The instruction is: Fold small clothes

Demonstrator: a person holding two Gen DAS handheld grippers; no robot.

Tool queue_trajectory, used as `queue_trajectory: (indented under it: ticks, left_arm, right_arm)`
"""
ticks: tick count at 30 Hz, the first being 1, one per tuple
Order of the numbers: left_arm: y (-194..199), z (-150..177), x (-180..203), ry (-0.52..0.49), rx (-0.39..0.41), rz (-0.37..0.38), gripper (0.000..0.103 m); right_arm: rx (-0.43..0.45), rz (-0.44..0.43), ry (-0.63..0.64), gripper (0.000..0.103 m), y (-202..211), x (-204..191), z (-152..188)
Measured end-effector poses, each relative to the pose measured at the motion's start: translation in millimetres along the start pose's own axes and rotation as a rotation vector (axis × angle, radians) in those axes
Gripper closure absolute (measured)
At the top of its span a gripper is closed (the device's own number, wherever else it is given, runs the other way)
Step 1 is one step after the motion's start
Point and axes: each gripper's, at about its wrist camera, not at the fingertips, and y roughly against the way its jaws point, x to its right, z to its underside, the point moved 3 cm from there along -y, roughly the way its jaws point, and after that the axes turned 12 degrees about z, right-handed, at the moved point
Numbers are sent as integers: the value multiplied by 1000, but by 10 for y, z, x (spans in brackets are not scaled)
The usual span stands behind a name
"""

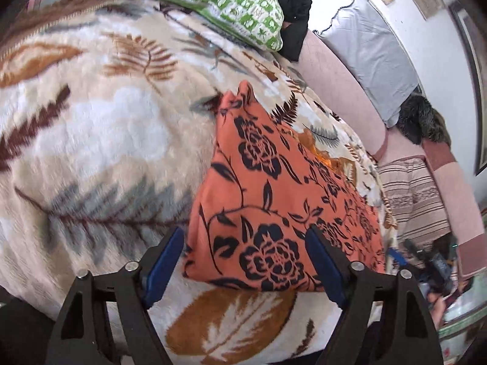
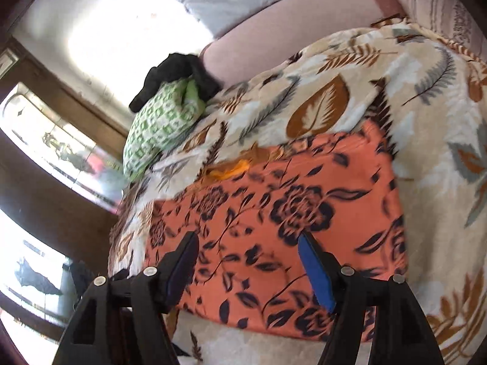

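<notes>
An orange floral garment point(image 1: 274, 188) lies folded flat on the leaf-print blanket point(image 1: 91, 127) near the bed's front edge. The left gripper point(image 1: 246, 243) and right gripper point(image 2: 246, 252) hover over it, jaws spread, pinching nothing. A careless regrasp could catch one layer only and undo the fold.
</notes>
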Motion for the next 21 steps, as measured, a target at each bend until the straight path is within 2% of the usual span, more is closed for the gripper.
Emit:
queue_trajectory:
  ticks: [1, 2, 3, 4, 5, 6, 8, 9, 11, 13, 14, 15, 16, 18, 19, 21]
  left_arm:
    - [-47, 32, -17, 4, -22, 2, 41]
    - [-118, 65, -44, -13, -61, -44, 54]
    - [-171, 97, -100, -33, -100, -119, 93]
    - [-188, 102, -171, -20, -114, -130, 96]
    - [-144, 83, -214, 23, -105, -94, 97]
    - [-62, 62, -178, 16, -89, -104, 97]
    - [71, 49, 93, -144, -44, -159, 97]
    - [47, 59, 136, -174, -56, -174, 96]
    - [-164, 82, -69, -129, -153, -230, 93]
    - [-146, 0, -111, -78, -147, -184, 89]
    - [-109, -67, -65, -66, -149, -171, 82]
    - [-68, -164, 4, -70, -139, -160, 60]
    - [-18, -287, 90, -99, -96, -149, 38]
    - [-25, -572, 246, -216, -14, -136, 27]
    - [-117, -735, 262, -243, -18, -148, 27]
    - [-395, -1075, 194, -207, -54, -136, 28]
  right_arm:
    - [-24, 17, -4, 32, -104, -10, 68]
    - [-53, 26, -11, 32, -205, 15, 137]
    - [-90, 44, -30, 32, -334, 58, 193]
    - [-128, 66, -56, 32, -443, 121, 257]
    - [-157, 73, -72, 32, -543, 175, 306]
    - [-147, 65, -79, 32, -573, 208, 322]
    - [-137, 52, -108, 32, -549, 251, 335]
    - [-138, 50, -107, 32, -545, 253, 336]
    - [-144, 47, -91, 32, -579, 255, 325]
    - [-142, 43, -93, 31, -578, 255, 320]
    - [-143, 41, -91, 31, -576, 245, 321]
    - [-145, 41, -88, 31, -578, 238, 322]
    - [-145, 37, -86, 31, -564, 259, 327]
    - [-142, 24, -78, 30, -552, 275, 333]
    - [-139, 18, -81, 30, -546, 278, 339]
    - [-134, 9, -91, 29, -535, 292, 346]
